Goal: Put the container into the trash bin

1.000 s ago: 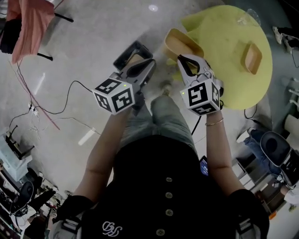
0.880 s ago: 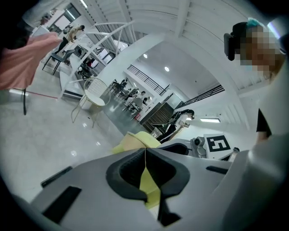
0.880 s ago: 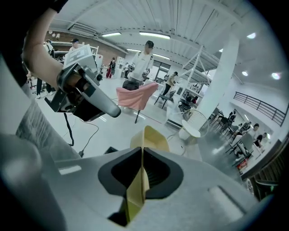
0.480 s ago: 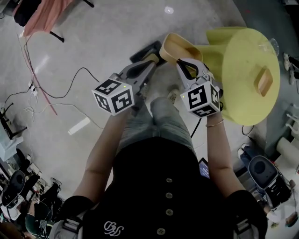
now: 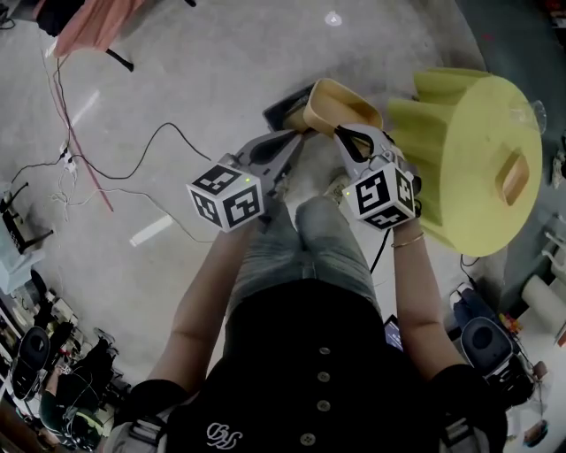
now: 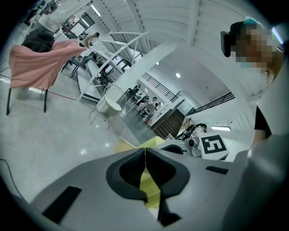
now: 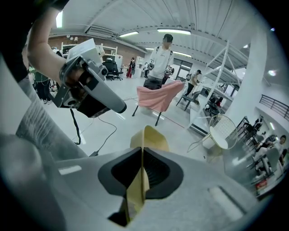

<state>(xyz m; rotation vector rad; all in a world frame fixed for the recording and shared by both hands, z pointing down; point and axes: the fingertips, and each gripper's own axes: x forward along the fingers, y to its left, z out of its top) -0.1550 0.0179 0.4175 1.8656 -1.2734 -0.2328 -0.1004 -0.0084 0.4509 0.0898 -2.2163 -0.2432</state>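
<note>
Surroundings:
- Grey floor (image 5: 195, 80), with black cables (image 5: 150, 146) trailing across it on the left.
- A pink cloth (image 5: 88, 22) hangs over a chair at the far left.
- A round yellow table (image 5: 469, 133) stands close on the right, just beside the right gripper (image 5: 341, 133). A small wooden tray (image 5: 513, 175) lies on its top.
- In the right gripper view a white wire chair (image 7: 221, 131) stands well off to the right, and a person (image 7: 161, 58) stands beyond the pink cloth.

In the way:
- The dark trash bin (image 5: 279, 112) sits on the floor ahead of the person's knees. Only its left part shows; the container (image 5: 340, 104) covers the rest.
- The left gripper (image 5: 290, 140) has its jaws pressed together with nothing between them. Its tips lie just beside the bin's near left edge.

Task's thing:
- The container is tan and oblong.
- The right gripper pinches its thin wall at the near rim. In the right gripper view that wall stands edge-on between the pads (image 7: 156, 173).
- It is held in front of the person and, from above, overlaps the bin's right side. How high it is above the bin cannot be told.
- Its long axis runs left to right, with the right end a little nearer.
- Its mouth faces up and is tipped toward the person, so the inside shows.
</note>
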